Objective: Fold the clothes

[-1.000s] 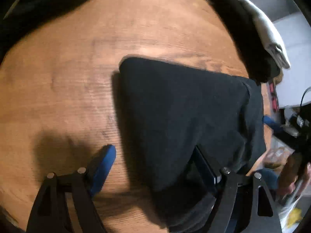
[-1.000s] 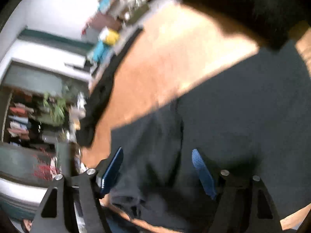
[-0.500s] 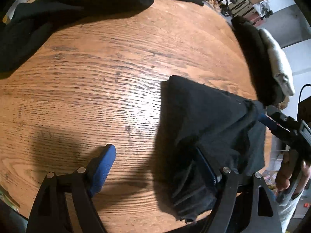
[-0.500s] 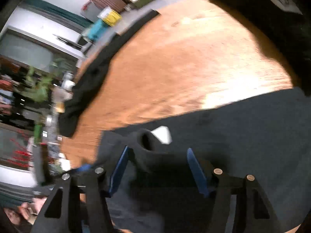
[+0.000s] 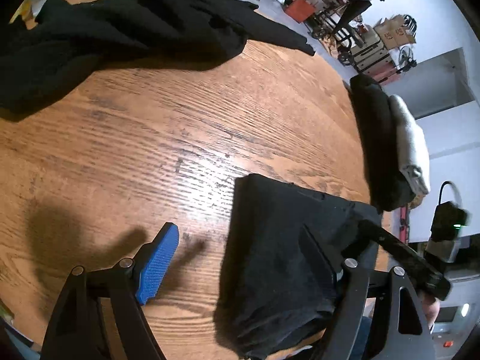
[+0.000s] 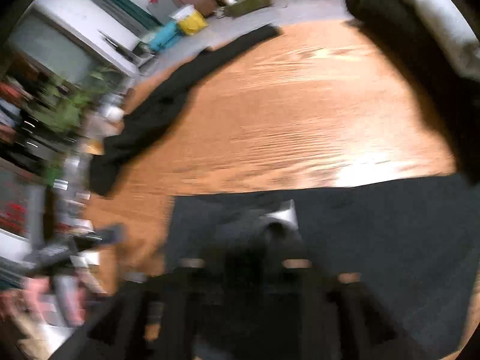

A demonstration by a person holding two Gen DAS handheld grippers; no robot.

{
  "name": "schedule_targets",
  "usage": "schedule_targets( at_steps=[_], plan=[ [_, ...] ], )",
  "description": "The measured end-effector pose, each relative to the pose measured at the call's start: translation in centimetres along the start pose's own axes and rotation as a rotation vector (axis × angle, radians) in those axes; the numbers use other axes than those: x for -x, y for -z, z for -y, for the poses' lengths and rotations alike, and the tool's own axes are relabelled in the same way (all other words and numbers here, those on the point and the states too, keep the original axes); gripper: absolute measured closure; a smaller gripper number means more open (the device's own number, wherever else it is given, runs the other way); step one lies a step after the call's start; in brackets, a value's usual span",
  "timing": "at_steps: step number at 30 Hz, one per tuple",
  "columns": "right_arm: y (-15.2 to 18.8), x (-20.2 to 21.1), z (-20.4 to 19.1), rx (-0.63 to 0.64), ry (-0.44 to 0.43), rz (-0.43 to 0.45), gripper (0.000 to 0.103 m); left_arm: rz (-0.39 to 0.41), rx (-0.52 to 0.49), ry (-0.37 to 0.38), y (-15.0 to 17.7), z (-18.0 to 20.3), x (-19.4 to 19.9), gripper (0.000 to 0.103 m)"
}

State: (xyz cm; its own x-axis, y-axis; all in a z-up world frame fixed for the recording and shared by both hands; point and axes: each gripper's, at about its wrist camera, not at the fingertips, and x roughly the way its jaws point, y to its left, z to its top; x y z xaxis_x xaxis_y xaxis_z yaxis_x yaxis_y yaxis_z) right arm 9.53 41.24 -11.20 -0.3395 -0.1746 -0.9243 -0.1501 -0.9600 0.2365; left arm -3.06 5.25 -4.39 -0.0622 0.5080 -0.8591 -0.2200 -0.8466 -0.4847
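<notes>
A black garment (image 5: 279, 255) lies folded on the wooden table (image 5: 150, 150), near its front right edge. My left gripper (image 5: 240, 258) stands open over the garment's left edge. Its blue left pad (image 5: 157, 264) is bare above the wood, and the cloth drapes over its right finger. In the blurred right wrist view the same garment (image 6: 375, 240) shows a white tag (image 6: 285, 214). My right gripper (image 6: 244, 264) is closing, with a bunched fold of cloth between its jaws. The blur hides whether the pads touch it. The right gripper's arm (image 5: 399, 255) reaches in from the right.
A loose black garment (image 5: 120, 36) sprawls across the table's far left. A folded stack of black (image 5: 378, 144) and grey (image 5: 411, 144) clothes sits at the right edge. Room clutter lies beyond the table. A hand (image 6: 36, 294) shows at the lower left of the right wrist view.
The left wrist view has pulled back and rolled, so the garment fills less of it and the far heap shows. The right jaws have narrowed, and a fold with a white tag has risen between them.
</notes>
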Motion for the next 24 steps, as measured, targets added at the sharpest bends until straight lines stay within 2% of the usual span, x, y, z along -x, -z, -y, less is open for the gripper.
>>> schedule_targets(
  at_steps=[1,2,5,8,10,13,15,16,17,18,19,20,24],
  plan=[
    [0.2,-0.6,1.0,-0.019,0.051,-0.005,0.035,-0.004,0.001,-0.003,-0.1,0.4,-0.4,0.021],
    [0.5,-1.0,2.0,-0.045,0.059,-0.012,0.035,-0.007,0.002,-0.005,-0.2,0.8,-0.8,0.021],
    [2.4,-1.7,5.2,-0.151,-0.179,-0.044,0.034,-0.023,-0.034,-0.042,-0.3,2.4,-2.0,0.021],
    [4.4,-2.4,6.6,-0.166,-0.282,-0.077,0.037,-0.049,-0.091,-0.132,-0.3,3.9,-3.7,0.021],
    [5.3,-2.9,6.3,-0.159,-0.364,-0.112,0.046,-0.067,-0.110,-0.159,-0.5,4.4,-4.9,0.021],
    [5.8,-3.2,4.6,-0.119,-0.439,-0.149,0.049,-0.082,-0.114,-0.141,-1.2,4.5,-6.5,0.021],
    [5.9,-3.8,3.4,-0.099,-0.430,-0.162,0.052,-0.094,-0.100,-0.070,-1.8,4.4,-7.3,0.021],
    [5.9,-4.2,2.9,-0.090,-0.430,-0.168,0.058,-0.104,-0.104,-0.035,-2.0,4.5,-7.5,0.021],
    [5.9,-4.6,2.5,-0.083,-0.442,-0.174,0.081,-0.109,-0.119,-0.024,-2.2,4.6,-7.6,0.024],
    [5.8,-4.6,2.2,-0.079,-0.451,-0.174,0.090,-0.112,-0.129,-0.041,-2.4,4.6,-7.5,0.033],
    [5.9,-3.7,2.1,-0.078,-0.457,-0.161,0.090,-0.113,-0.136,-0.083,-2.5,4.5,-7.4,0.067],
    [5.9,-2.8,2.0,-0.077,-0.462,-0.148,0.091,-0.117,-0.131,-0.101,-2.7,4.1,-7.3,0.080],
    [6.2,0.8,2.0,-0.081,-0.516,-0.111,0.090,-0.126,-0.121,-0.108,-2.8,3.4,-7.1,0.083]
  ],
)
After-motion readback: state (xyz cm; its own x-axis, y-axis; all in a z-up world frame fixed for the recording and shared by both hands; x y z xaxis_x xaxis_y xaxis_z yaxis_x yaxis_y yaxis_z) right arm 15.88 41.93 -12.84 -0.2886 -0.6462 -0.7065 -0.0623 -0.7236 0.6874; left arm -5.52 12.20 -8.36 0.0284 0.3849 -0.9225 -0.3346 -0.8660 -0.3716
